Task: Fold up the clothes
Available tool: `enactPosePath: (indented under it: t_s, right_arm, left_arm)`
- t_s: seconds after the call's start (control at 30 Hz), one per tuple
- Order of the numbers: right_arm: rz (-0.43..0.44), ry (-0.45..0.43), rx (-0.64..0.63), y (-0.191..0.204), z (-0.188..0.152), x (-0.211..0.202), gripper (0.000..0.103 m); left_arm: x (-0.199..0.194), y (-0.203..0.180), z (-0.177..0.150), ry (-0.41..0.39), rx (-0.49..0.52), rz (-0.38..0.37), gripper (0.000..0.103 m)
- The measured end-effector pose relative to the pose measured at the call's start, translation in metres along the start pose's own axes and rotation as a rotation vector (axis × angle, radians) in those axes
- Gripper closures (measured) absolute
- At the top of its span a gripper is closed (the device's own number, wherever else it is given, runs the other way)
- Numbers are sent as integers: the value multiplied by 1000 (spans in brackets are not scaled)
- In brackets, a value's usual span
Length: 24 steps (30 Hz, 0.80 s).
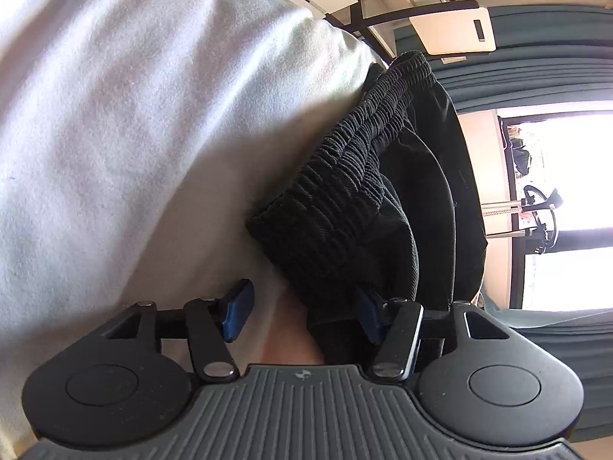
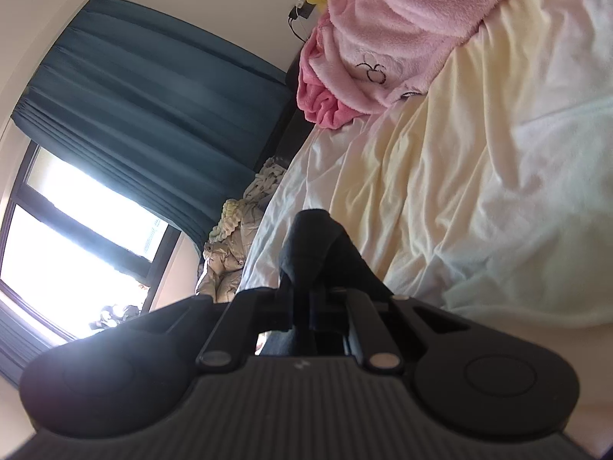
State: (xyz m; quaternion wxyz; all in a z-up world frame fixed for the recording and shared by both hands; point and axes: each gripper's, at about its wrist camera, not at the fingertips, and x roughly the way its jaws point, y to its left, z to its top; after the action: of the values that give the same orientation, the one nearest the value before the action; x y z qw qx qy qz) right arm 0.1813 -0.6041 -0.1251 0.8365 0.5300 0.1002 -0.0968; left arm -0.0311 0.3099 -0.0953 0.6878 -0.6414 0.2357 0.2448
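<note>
Bedroom: bed under a rumpled cream-white cotton sheet (image 2: 479, 176), teal pleated curtains (image 2: 153, 107) beside a bright window (image 2: 76, 230), pale wall behind.

Item: black fabric garment with a ribbed elastic waistband (image 1: 345, 176), bunched in folds. In the left wrist view it lies directly ahead of the left gripper (image 1: 302, 314) and extends away from it, its near end between the blue pads (image 1: 237, 314). The far-side pad touches or is partly covered by the cloth; the other pad stands apart from it, with sheet showing in the gap. Jaws about half spread, not clamped.

Right gripper (image 2: 306, 306): jaws drawn nearly together, pinching a fold of the same black cloth, which rises in a small peak just ahead of the fingertips above the sheet.

Further ahead of the right gripper, well apart: a heap of pink fleece blanket (image 2: 383, 38) on the bed. Beside the bed, towards the window: pale crumpled bedding (image 2: 226, 253).
</note>
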Motion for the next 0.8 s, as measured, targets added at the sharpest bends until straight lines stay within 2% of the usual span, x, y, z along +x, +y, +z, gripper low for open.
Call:
enactPosePath:
  t_s: [0.07,0.13,0.17,0.2,0.27,0.37,0.5,0.57,0.63,0.73,0.8]
  right_arm:
    - [-22,13,14,-10,-1,2,95]
    - [-49,28,38,-20,-2,5,96]
    - [-71,34,64,-24,-2,6,97]
    - [-84,33,86,-25,-3,8,98]
    - [-92,14,37,-9,-3,11,99]
    - [-79,4,-54,27,5,16,100]
    - [6,-5,-123,87,27,6,100]
    - [38,-22,-159,109,33,-6,100]
    - [6,-24,-142,100,28,-22,100]
    - [-164,57,-12,45,10,-41,100]
    - [-283,134,132,-12,-8,-58,100]
  left_arm:
    - [8,-8,7,-3,16,9,59]
    - [14,-16,14,-22,40,66,66]
    - [14,-22,15,-29,56,79,78]
    - [13,-34,17,-35,114,103,83]
    - [4,-61,23,-33,221,102,86]
    - [-28,-105,41,-38,305,34,89]
    - [-76,-144,59,-85,344,-60,89]
    - [-88,-139,65,-113,335,-93,89]
    - [-94,-113,71,-117,303,-97,89]
    - [-94,-61,77,-81,244,-49,90]
    - [-92,-32,81,-72,221,-23,91]
